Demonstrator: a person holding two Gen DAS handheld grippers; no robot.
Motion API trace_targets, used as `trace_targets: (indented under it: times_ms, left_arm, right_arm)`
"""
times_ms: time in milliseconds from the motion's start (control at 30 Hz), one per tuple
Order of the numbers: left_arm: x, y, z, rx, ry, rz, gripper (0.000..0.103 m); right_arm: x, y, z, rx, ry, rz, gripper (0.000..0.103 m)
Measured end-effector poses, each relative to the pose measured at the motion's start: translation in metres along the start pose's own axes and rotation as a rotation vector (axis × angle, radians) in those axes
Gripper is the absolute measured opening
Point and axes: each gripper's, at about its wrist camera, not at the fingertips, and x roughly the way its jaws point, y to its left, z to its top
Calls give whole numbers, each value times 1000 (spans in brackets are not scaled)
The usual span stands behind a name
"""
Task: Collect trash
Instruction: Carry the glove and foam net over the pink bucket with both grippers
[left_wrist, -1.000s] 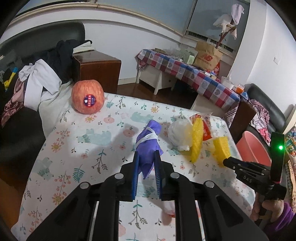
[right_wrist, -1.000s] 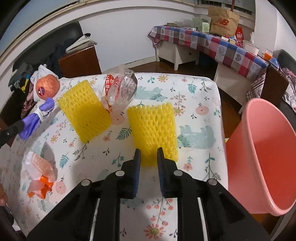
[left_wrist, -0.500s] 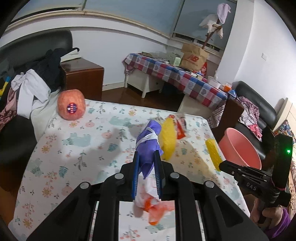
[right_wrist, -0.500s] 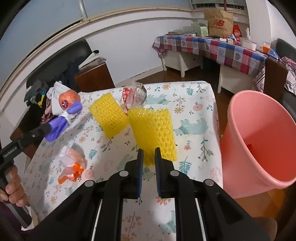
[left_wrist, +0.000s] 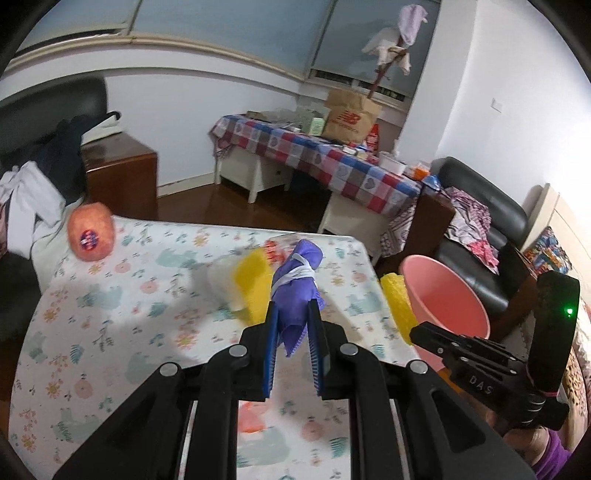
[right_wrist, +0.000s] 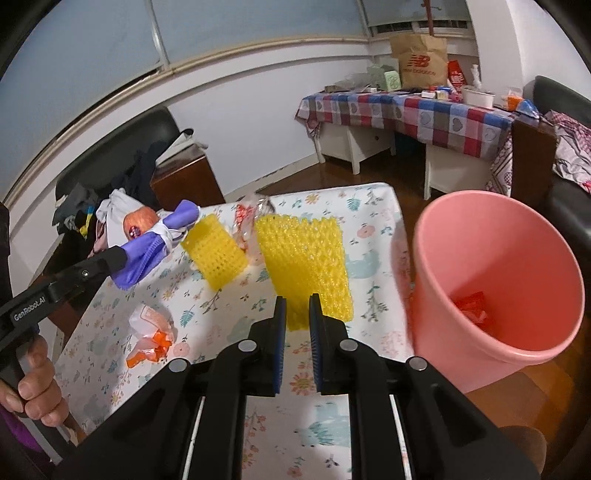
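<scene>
My left gripper (left_wrist: 293, 306) is shut on a purple bundle (left_wrist: 295, 280) tied with a white band, held up over the floral table (left_wrist: 110, 332). My right gripper (right_wrist: 297, 300) is shut on the near edge of a yellow foam net (right_wrist: 303, 262), lifted off the cloth. A pink bin (right_wrist: 495, 280) stands on the floor just past the table's right edge, with red trash (right_wrist: 471, 306) inside. A second yellow foam net (right_wrist: 214, 251), a clear red-printed wrapper (right_wrist: 245, 218) and an orange-white wrapper (right_wrist: 151, 332) lie on the table.
A round orange-pink fruit (left_wrist: 91, 234) with a sticker sits at the table's far left corner. Behind are a wooden cabinet (left_wrist: 118, 173), a clothes-covered chair, a checked-cloth table (left_wrist: 332, 162) and a black sofa (left_wrist: 476, 206). A hand (right_wrist: 37, 391) grips the left tool's handle.
Both grippers have risen and swung toward the pink bin with their loads. The yellow net came off the table, and the bin now looms larger in both views.
</scene>
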Motion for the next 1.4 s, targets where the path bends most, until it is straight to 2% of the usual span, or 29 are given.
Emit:
trace_targets:
  times_ms: [633, 1000, 1400]
  left_arm:
    - [36, -128, 9, 195, 24, -154, 14]
    - [73, -184, 6, 274, 72, -184, 15]
    - [120, -217, -1, 324, 150, -171, 15]
  right_arm:
    - [-42, -96, -11, 199, -95, -122, 13]
    - [-42, -130, -14, 284, -103, -158, 13]
    - [-36, -151, -11, 310, -103, -190, 13]
